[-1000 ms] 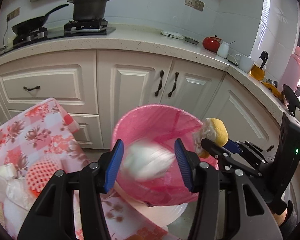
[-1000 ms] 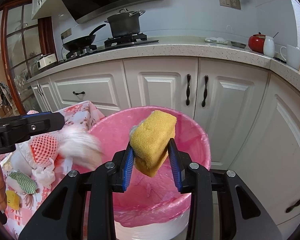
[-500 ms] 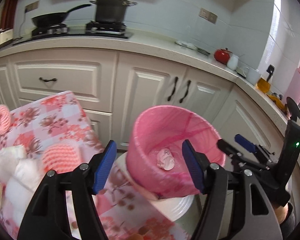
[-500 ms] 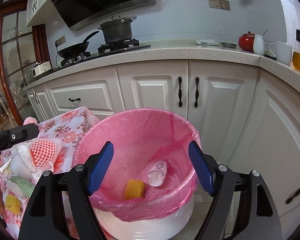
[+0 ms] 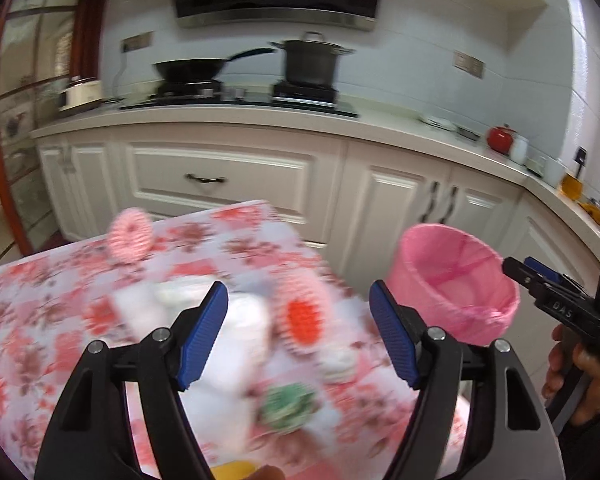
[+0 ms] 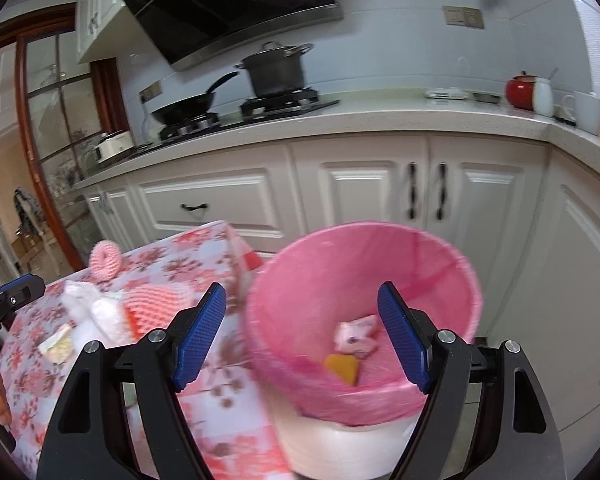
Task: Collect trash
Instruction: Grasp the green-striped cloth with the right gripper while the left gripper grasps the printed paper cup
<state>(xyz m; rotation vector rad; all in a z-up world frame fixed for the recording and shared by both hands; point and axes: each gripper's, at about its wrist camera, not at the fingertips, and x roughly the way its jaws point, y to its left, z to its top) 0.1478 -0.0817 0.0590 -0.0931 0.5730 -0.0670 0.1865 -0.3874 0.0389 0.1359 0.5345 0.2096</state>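
- Left gripper [image 5: 298,334]: jaws opening, nothing between them, over table [image 5: 40,320] litter beside my bin [image 5: 456,280].
- Right gripper [image 6: 302,334]: spread, empty, above the bin; yellow sponge [image 6: 342,366] and wrapper [image 6: 356,336] lie inside.

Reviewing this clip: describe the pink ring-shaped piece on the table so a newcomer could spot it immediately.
Start at the table with the floral tablecloth in front of the white cabinets. Near its far edge, beyond the pile of white wrappers, lies the pink foam ring. It alone is doughnut-shaped with a centre hole, lying apart from the clustered trash.
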